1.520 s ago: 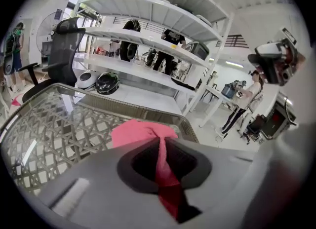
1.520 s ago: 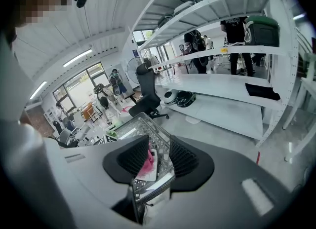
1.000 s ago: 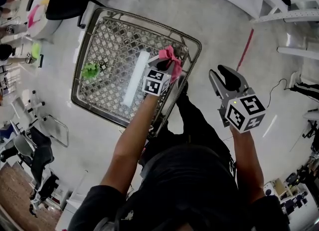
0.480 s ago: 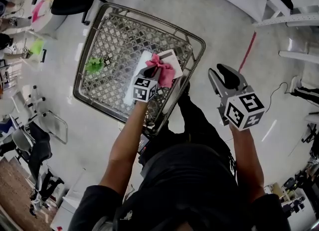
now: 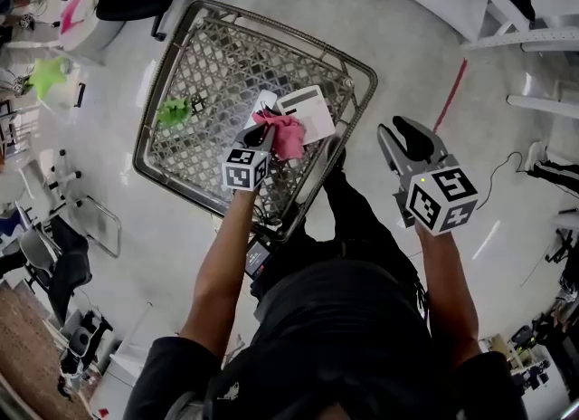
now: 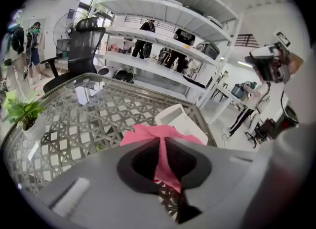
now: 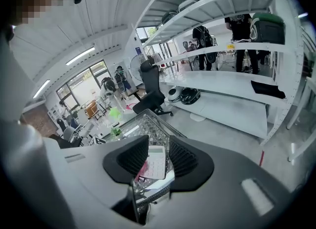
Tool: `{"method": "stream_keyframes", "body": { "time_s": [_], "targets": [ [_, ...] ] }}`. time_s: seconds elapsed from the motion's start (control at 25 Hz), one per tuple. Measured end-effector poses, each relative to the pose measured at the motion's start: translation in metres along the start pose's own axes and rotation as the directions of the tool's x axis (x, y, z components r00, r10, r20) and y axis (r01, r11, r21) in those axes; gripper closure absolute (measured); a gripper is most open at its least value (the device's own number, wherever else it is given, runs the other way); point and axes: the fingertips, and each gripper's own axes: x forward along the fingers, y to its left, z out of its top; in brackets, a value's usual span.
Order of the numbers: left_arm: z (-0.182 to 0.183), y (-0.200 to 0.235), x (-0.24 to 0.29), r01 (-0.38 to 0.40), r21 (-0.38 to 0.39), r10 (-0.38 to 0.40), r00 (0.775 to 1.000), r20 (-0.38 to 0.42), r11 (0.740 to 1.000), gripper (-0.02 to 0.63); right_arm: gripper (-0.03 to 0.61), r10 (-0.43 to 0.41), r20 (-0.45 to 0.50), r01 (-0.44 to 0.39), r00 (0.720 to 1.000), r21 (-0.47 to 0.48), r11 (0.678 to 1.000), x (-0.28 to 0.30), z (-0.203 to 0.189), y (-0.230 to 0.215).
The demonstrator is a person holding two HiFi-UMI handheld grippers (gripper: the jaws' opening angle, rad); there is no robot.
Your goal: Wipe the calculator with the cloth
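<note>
left gripper (image 5: 263, 135) + cloth (image 5: 288, 139) | moved from mesh table (image 5: 217, 65) edge across calculator (image 5: 308, 111), toward person

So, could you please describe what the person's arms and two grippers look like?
The left gripper and right gripper are grey moulded shells, dark inside the jaws. Each carries a white cube printed with black square markers. The person wears a black short-sleeved top.
</note>
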Motion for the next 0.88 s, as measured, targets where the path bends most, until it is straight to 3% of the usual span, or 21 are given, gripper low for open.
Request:
{"method": "stream_keyframes", "body": {
  "time_s": [0.48, 0.88],
  "targets": [
    [0.014, -0.035, 0.031, 0.069, 0.035, -0.068, 0.998, -0.012, 0.997, 0.526, 0.462, -0.026, -0.013, 0.026, 1.0, 0.026, 0.999, -0.001, -0.007, -0.019],
    [0.032, -0.091, 0.077, 0.189, 0.143, -0.179, 0.981, -0.078, 0.972, 0.526, 0.462, -0.046, -0.025, 0.047, 0.999, 0.057, 0.997, -0.003, -0.013, -0.041]
  ]
}}
